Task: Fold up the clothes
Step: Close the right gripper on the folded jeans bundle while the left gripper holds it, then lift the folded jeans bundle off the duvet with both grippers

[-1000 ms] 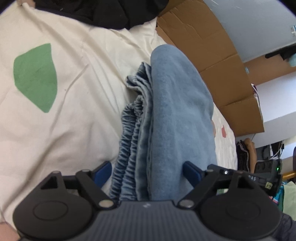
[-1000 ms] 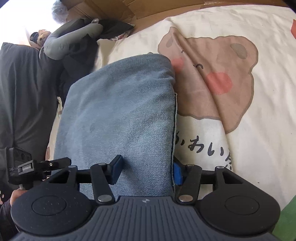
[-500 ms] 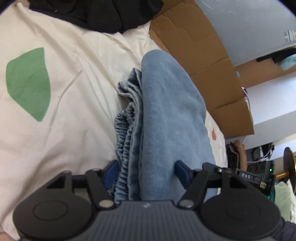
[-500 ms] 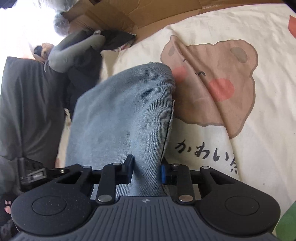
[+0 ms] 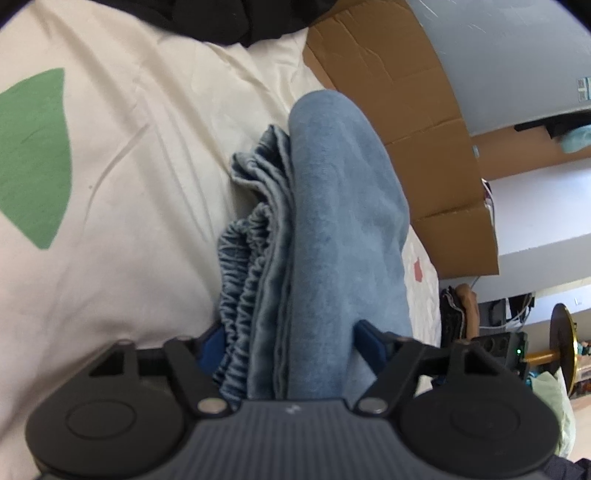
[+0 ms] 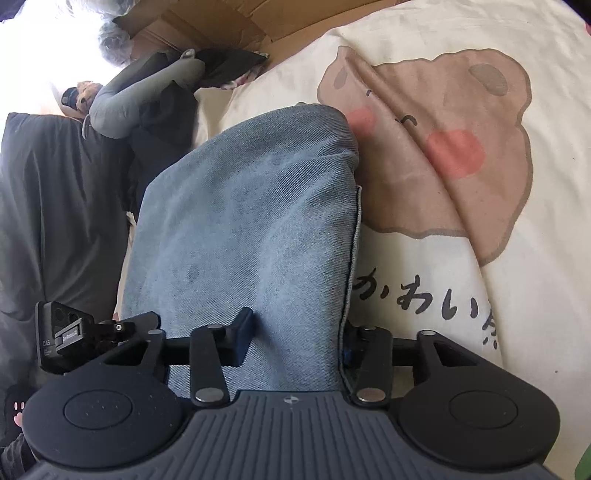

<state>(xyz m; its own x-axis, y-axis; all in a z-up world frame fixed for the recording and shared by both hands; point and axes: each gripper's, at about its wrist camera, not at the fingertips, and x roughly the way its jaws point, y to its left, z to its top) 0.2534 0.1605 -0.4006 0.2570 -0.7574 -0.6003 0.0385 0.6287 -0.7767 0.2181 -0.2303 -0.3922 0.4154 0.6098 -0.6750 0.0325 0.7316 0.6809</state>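
A folded light-blue denim garment (image 5: 343, 221) lies on the cream bed sheet (image 5: 147, 129), its gathered elastic waistband (image 5: 240, 273) showing on the left side of the stack. My left gripper (image 5: 291, 341) straddles the near end of the stack, and its blue pads (image 5: 369, 338) press both sides while the jaws ease open. In the right wrist view the same denim garment (image 6: 251, 221) runs away from my right gripper (image 6: 295, 339). Those fingers (image 6: 242, 332) pinch its near end, with the jaws opening slightly and cloth between them.
The sheet carries a green patch (image 5: 33, 158) and a brown bear print (image 6: 443, 147). Cardboard panels (image 5: 406, 110) line the far side of the bed. Black clothing (image 5: 240, 18) lies at the top, with a dark grey blanket (image 6: 55, 203) and a grey cushion (image 6: 147, 92) on the left.
Both grippers closed in on the denim stack, squeezing it narrower. The right jaws then widened a little, and the cloth stays between them. Neither hand has shifted much.
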